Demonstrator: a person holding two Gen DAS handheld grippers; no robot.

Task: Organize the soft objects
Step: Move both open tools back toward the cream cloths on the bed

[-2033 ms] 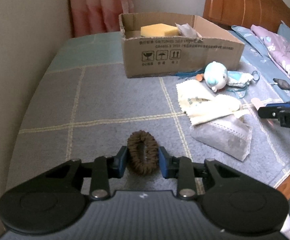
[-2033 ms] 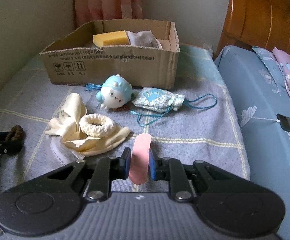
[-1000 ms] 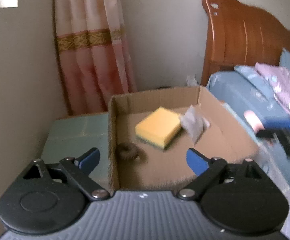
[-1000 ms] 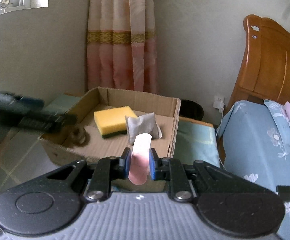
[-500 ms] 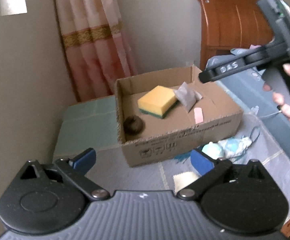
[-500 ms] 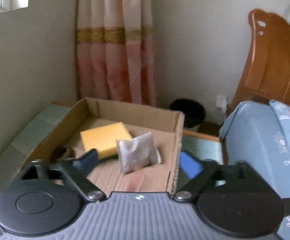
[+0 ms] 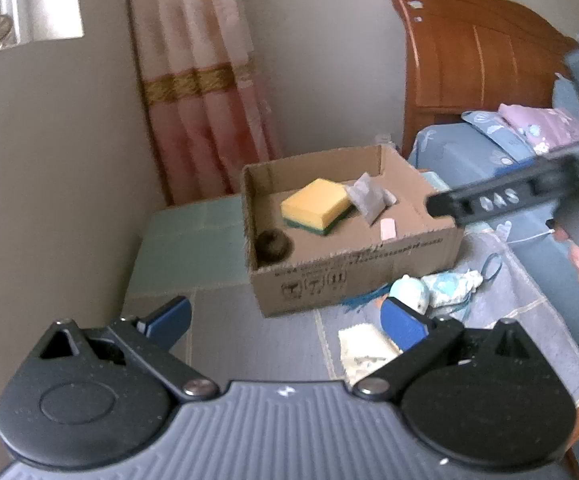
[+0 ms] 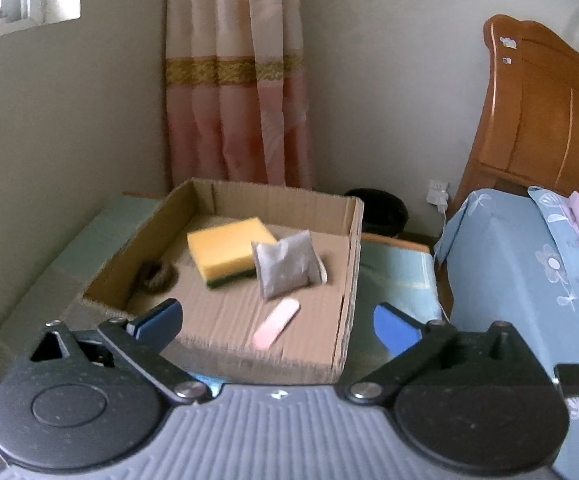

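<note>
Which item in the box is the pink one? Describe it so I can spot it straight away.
Find the open cardboard box below the curtain. On its floor, near the front wall, in front of the grey pouch and yellow sponge, lies the pink strip. It alone is flat, thin, and rounded at both ends.

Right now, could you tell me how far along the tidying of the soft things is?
Done: sponge, grey pouch, brown scrunchie and pink strip lie in the box. In hand: nothing; the right gripper is opening, empty. Left: plush toy, blue pouch, cream cloth.
</note>
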